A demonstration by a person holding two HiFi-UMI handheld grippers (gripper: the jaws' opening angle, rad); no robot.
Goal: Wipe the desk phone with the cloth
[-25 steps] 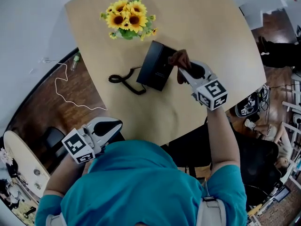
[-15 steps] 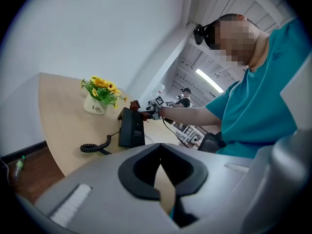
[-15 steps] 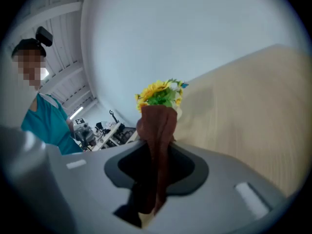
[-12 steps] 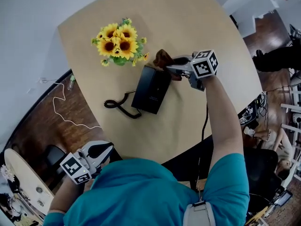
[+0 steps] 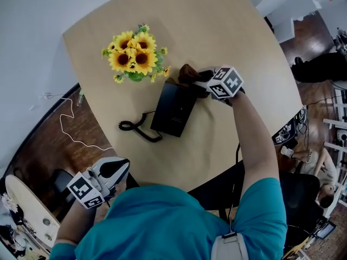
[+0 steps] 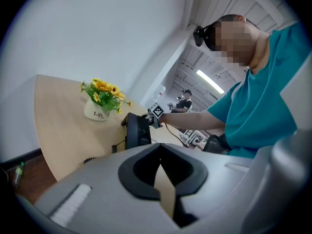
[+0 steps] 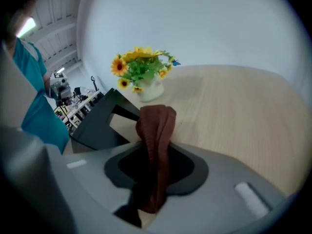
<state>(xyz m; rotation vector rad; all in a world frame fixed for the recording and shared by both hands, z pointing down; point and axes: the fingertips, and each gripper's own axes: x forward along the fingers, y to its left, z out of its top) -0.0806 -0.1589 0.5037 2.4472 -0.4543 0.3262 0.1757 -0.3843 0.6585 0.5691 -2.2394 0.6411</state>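
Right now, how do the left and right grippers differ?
The right gripper is shut on the brown cloth; the left gripper is shut on nothing. The right gripper reaches over the table to the desk phone; the left gripper sits beyond its near edge. Both carry marker cubes.

1. The word "Life" is printed in dark letters on the white ceramic flower pot, seen at 10 o'clock in the left gripper view; a smaller line beneath it cannot be read.
2. Black-and-white square code patterns, without letters or numbers, are carried on the right gripper's marker cube and the left gripper's marker cube.
3. Faint print on the black rectangular desk phone is too small to be read.
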